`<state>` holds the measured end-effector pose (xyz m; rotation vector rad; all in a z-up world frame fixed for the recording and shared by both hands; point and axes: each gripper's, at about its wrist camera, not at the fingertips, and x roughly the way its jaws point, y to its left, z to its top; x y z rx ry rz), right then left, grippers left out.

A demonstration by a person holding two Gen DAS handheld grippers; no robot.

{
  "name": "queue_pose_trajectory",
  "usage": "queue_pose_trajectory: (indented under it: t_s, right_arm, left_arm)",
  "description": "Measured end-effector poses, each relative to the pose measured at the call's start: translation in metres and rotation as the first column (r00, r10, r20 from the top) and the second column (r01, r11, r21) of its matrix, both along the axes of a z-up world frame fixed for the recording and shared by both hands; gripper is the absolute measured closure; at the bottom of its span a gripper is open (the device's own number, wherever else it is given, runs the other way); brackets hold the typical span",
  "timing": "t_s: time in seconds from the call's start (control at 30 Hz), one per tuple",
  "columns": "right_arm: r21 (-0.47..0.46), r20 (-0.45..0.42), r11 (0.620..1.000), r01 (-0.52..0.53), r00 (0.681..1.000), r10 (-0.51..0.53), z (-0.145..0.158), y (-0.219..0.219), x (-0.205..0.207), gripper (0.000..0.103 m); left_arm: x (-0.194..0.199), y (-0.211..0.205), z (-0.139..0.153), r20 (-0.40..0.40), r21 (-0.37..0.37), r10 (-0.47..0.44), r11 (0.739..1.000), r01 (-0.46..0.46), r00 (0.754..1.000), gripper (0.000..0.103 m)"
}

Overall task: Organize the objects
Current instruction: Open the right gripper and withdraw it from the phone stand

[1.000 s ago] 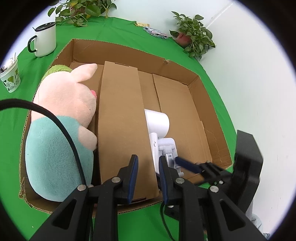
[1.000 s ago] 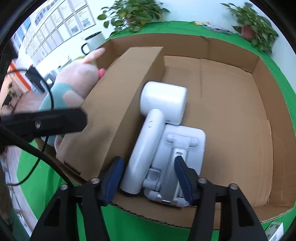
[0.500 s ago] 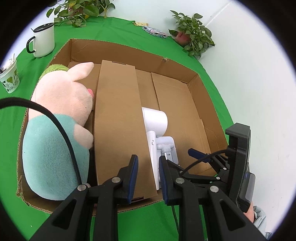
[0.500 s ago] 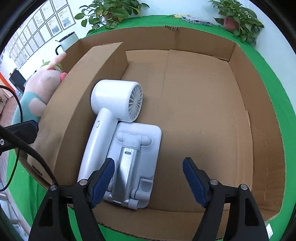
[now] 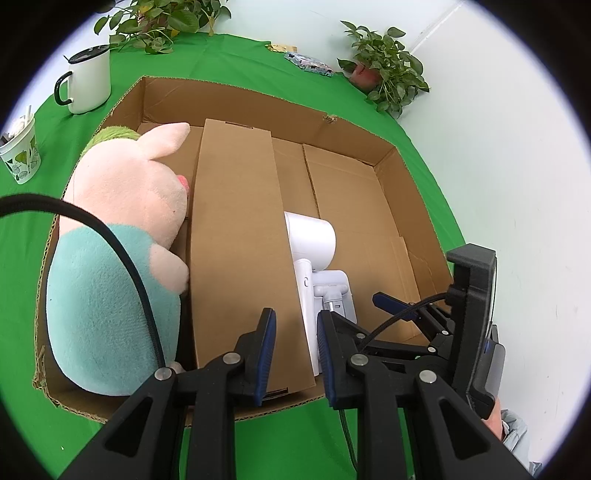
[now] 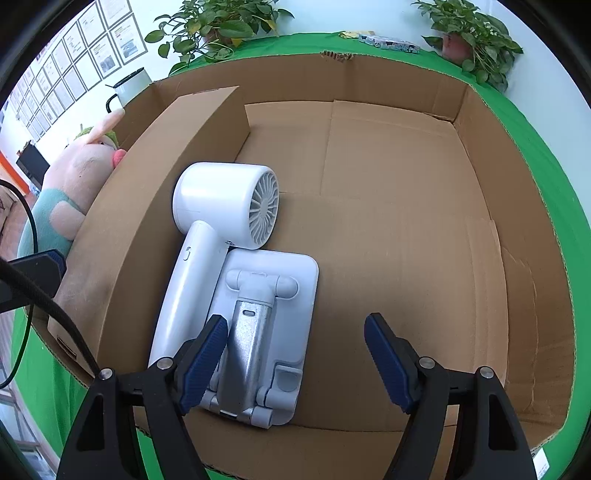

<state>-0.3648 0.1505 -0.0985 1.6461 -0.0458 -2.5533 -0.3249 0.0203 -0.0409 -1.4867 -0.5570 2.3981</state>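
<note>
1. Right claw [image 6: 295,363] spread wide, empty, above the phone stand [image 6: 264,332] lower centre in the box [image 6: 406,92].
2. Left claw [image 5: 293,350] narrowly parted, straddling the divider [image 5: 236,240].
3. Fan [image 6: 225,206] touches stand; plush pig [image 5: 122,236] left of divider.

The right gripper [image 6: 295,363] hangs over the near edge of a cardboard box [image 6: 406,92], its blue-padded fingers [image 6: 388,363] spread wide with nothing between them. Inside the box, a white handheld fan [image 6: 218,221] lies on the floor with its grille facing right and its handle running toward the camera. Touching the handle's right side lies a white folding stand [image 6: 280,295] with a silver metal arm. The gripper's left finger sits in front of the stand's near end. A cardboard divider [image 6: 147,206] runs along the fan's left side. Beyond the divider sits a plush pig [image 6: 74,177] in teal clothing. A white mug [image 6: 129,86] stands on the green tablecloth [image 6: 543,155] behind the box, with potted plants [image 6: 221,22] at the far edge.
</note>
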Motion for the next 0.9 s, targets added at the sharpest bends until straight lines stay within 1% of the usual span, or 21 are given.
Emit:
queue_pose_trajectory:
  t_s: [0.07,0.13,0.23,0.27,0.37,0.4,0.63,0.7,0.77,0.83,0.87,0.9]
  right_arm:
    - [-0.024,-0.015,1.0,0.003,1.0,-0.004,0.002,0.001,0.0,0.03]
    - [-0.042,-0.049,0.999,0.01,0.999,-0.013,0.01,0.002,0.001,0.03]
    - [-0.016,-0.072,1.0,0.014,0.997,-0.016,0.018,0.003,-0.003,0.03]
    - [-0.004,-0.068,1.0,0.013,0.998,-0.013,0.019,0.003,-0.007,0.03]
    - [0.025,-0.041,1.0,0.006,0.999,-0.005,0.014,0.002,-0.022,0.038]
    - [0.023,-0.032,1.0,0.004,0.999,-0.003,0.012,0.002,-0.025,0.039]
    - [0.006,-0.008,1.0,-0.008,1.0,0.008,0.003,-0.003,-0.05,0.041]
    - [-0.001,-0.007,1.0,-0.005,1.0,0.005,0.001,-0.003,-0.052,0.041]
    - [0.0,-0.018,1.0,0.001,1.0,-0.001,0.001,-0.002,-0.049,0.041]
    - [-0.028,-0.05,1.0,0.011,0.999,-0.012,0.008,0.004,-0.041,0.04]
    - [-0.034,-0.069,0.999,0.016,0.997,-0.019,0.012,0.007,-0.036,0.037]
    - [-0.038,-0.094,0.999,0.022,0.995,-0.026,0.017,0.01,-0.029,0.026]
  left_arm:
    - [0.0,0.0,0.0,-0.001,0.0,-0.001,1.0,0.001,1.0,0.083]
    - [0.001,0.0,0.0,-0.002,0.0,-0.001,1.0,0.001,1.0,0.083]
    - [0.001,0.0,0.0,-0.003,-0.002,-0.004,1.0,0.004,1.0,0.083]
    - [0.001,0.0,0.0,-0.003,-0.003,-0.004,1.0,0.004,1.0,0.083]
    - [0.001,-0.001,0.0,-0.003,-0.003,-0.004,1.0,0.004,1.0,0.083]
    - [0.001,-0.001,0.0,-0.003,-0.003,-0.004,1.0,0.004,1.0,0.083]
    - [0.001,-0.003,0.0,-0.002,-0.007,-0.005,1.0,0.005,1.0,0.083]
    - [0.001,-0.003,0.0,-0.003,-0.008,-0.005,1.0,0.005,1.0,0.083]
    - [0.002,-0.003,0.001,-0.011,-0.025,-0.006,1.0,0.006,1.0,0.083]
    - [0.004,-0.002,0.004,-0.036,-0.041,-0.006,0.999,0.004,0.999,0.083]
    - [0.005,-0.001,0.007,-0.054,-0.05,-0.005,0.999,0.002,0.999,0.083]
    - [0.007,0.0,0.011,-0.077,-0.068,0.0,0.998,-0.005,0.997,0.08]
